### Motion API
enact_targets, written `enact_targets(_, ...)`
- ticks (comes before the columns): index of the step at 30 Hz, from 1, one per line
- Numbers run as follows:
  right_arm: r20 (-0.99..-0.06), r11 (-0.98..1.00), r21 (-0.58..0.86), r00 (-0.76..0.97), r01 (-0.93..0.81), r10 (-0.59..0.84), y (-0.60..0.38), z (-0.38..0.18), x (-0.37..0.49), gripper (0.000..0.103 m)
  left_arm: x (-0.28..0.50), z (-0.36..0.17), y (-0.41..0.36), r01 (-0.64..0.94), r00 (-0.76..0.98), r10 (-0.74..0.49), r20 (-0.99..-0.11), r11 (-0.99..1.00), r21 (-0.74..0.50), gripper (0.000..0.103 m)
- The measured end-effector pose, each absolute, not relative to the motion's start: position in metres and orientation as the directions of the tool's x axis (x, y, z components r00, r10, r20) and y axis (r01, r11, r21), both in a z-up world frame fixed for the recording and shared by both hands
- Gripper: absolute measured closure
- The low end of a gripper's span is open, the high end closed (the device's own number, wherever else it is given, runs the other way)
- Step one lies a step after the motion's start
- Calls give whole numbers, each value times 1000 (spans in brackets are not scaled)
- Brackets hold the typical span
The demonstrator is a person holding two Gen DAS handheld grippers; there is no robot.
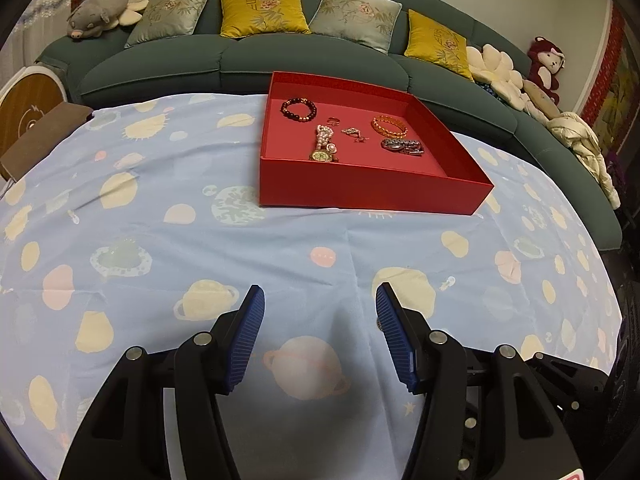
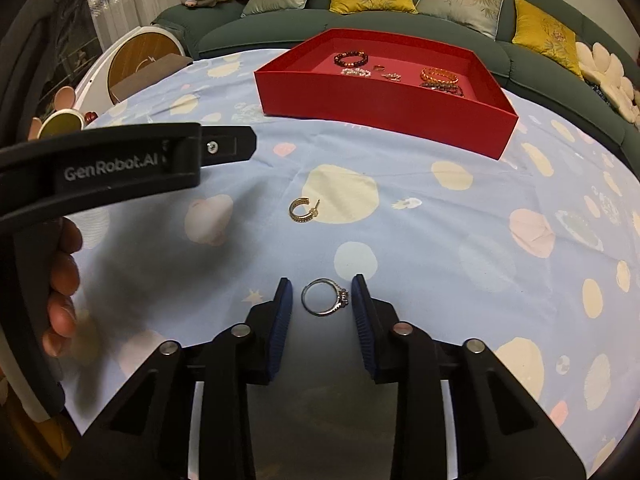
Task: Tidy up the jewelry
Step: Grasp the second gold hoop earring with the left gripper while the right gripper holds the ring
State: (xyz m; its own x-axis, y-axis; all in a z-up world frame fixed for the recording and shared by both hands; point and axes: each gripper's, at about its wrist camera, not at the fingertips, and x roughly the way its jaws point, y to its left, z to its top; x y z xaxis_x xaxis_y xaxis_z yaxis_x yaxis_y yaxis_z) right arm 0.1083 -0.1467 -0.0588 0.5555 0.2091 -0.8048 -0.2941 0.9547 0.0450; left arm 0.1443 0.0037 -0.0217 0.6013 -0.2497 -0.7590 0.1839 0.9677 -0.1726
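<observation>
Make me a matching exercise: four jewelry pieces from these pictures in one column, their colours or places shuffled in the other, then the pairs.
1. silver ring
2. gold hoop earring
3. dark bead bracelet
4. orange bangle

A. in the red box, far left corner
B. on the cloth, between the right gripper jaws
C. in the box, right side
D. on the cloth, nearer the box

Pairs: 1-B, 2-D, 3-A, 4-C

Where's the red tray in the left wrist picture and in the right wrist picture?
Left wrist view: the red tray sits right of centre in the upper half, on the blue tablecloth before the sofa.
Right wrist view: the red tray sits upper centre, beyond the silver ring.
Shared landmark: the orange bracelet inside it.
</observation>
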Motion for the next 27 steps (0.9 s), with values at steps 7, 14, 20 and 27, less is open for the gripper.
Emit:
enact_targets(7,-801,960,42,565,-277,198,-152,-57,105,80,142,-21,0,214,589,-276,-759,959,-184,47)
enact_targets(14,-781,965,71,588,-252,211,-169,-43,99,80,142,-38,-34,281,551,-278,-787,950,-139,47)
enact_targets(20,-775,970,82,597,-227,205,-188,-38,96,80,147,-48,-48,293,542,-286,-791,946,-142,47)
enact_targets(27,-773,977,94,604,-191,193,-208,-37,93,80,144,-55,-58,321,553,-275,-786,941,-104,65)
